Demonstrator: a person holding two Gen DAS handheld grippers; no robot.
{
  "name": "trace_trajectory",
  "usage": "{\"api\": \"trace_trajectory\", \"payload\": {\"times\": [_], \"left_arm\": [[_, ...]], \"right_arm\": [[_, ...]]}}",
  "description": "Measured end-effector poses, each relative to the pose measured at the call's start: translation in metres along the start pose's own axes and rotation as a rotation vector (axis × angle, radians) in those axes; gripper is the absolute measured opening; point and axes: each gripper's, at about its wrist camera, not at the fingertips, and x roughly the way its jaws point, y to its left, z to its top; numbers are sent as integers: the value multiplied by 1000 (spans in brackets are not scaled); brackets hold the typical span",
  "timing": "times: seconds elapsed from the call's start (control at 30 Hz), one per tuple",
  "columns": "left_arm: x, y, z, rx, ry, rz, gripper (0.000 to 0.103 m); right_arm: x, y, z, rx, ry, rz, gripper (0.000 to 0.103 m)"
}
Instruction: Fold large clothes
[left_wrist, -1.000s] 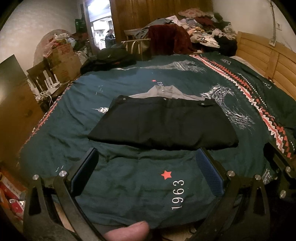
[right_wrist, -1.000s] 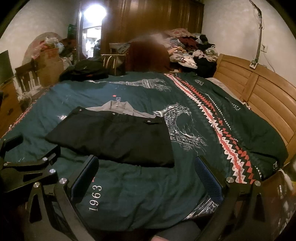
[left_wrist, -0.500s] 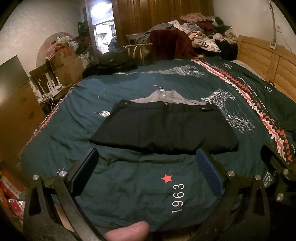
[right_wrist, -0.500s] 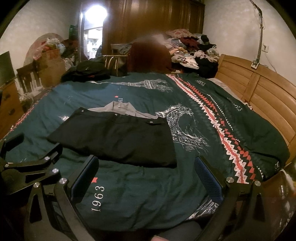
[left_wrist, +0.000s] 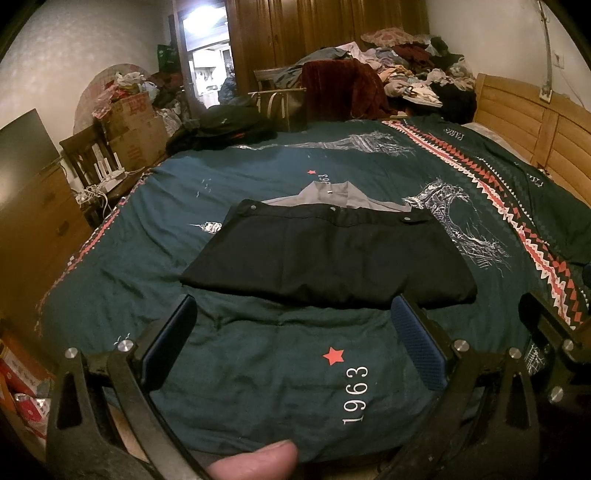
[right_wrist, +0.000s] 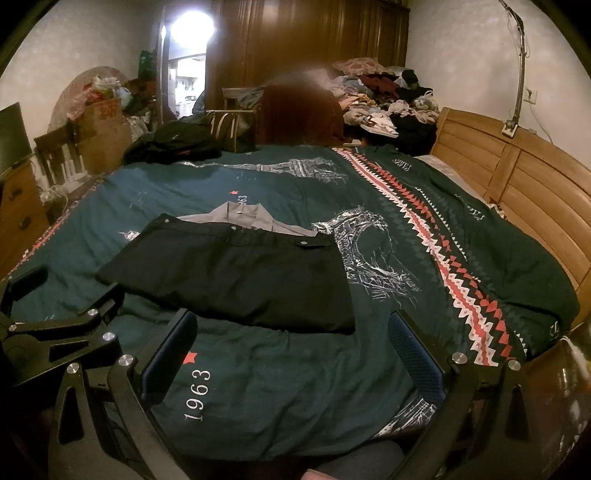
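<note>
A folded black garment (left_wrist: 328, 258) (right_wrist: 236, 277) lies flat on the dark green bedspread (left_wrist: 258, 376) (right_wrist: 295, 387), with a folded grey garment (left_wrist: 332, 195) (right_wrist: 240, 218) peeking out behind its far edge. My left gripper (left_wrist: 295, 343) hovers open over the bedspread just in front of the black garment's near edge, nothing between its blue pads. My right gripper (right_wrist: 295, 350) is open too, near the garment's front right corner. The left gripper's frame shows at the left edge of the right wrist view.
A wooden headboard (right_wrist: 517, 184) runs along the right. Piled clothes (left_wrist: 406, 70) and a dark red cloth over a chair (left_wrist: 343, 92) stand at the bed's far side. Black clothing (left_wrist: 229, 125) lies at the far left corner. Boxes (left_wrist: 133, 125) and a dresser (left_wrist: 33, 229) line the left.
Both grippers have drawn back slightly and tilted up, so the garments sit a little lower and farther in view. The clothes have not moved.
</note>
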Motion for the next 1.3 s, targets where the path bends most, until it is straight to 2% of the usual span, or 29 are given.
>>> {"api": "trace_trajectory", "payload": {"times": [1.3], "left_arm": [[11, 11, -8, -40, 59, -19, 103]], "right_arm": [[19, 6, -5, 19, 22, 21, 103]]}}
